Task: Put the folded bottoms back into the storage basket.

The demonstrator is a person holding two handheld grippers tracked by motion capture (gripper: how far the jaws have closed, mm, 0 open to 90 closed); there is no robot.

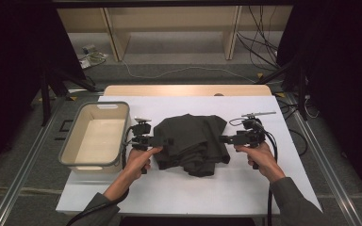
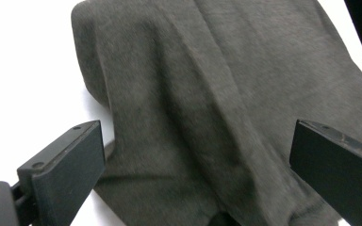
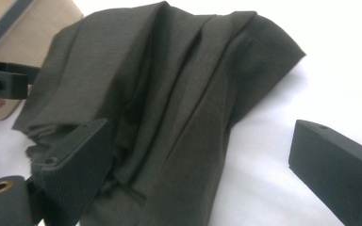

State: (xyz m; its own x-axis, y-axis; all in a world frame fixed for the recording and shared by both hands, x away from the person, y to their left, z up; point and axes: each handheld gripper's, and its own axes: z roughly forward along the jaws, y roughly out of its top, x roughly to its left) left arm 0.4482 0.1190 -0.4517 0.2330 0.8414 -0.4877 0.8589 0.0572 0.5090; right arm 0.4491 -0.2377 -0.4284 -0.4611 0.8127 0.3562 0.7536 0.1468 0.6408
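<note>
One white table cover [image 1: 245, 188] bears one beige bin [image 1: 94, 162], with nothing inside, left of one crumpled dark grey garment [image 1: 193, 141] at mid-table. The left gripper [image 1: 162, 141] and the right gripper [image 1: 225, 139] flank the garment, both spread wide, gripping nothing.

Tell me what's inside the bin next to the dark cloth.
The beige bin looks empty: its pale floor and inner walls show bare in the high view. A strip just behind its near rim is hidden from that camera. The dark cloth lies outside it, on the white table.
</note>
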